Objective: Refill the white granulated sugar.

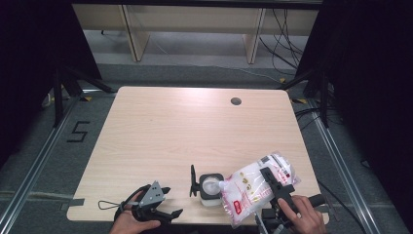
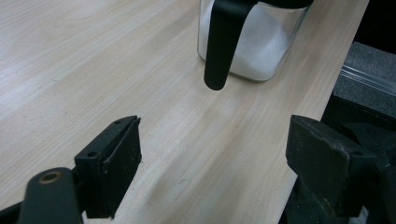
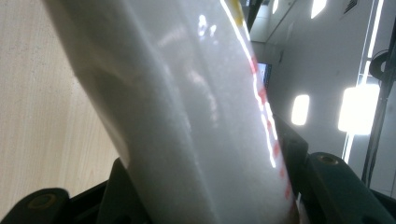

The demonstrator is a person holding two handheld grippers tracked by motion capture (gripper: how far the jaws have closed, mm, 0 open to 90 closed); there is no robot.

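The left gripper (image 1: 163,207) sits low at the near table edge in the person's left hand (image 1: 127,222), its jaws spread wide with nothing between them. The right gripper (image 1: 272,183) points away from the person, its jaws clamped on a bag (image 1: 253,187), with the right hand (image 1: 304,214) wrapped around its grip.

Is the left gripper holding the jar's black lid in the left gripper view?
No: the left gripper has its jaws open over bare table, apart from the lid of the jar.

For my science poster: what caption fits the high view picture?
Right gripper tips a bag of white grains into a glass jar while the left gripper waits open.
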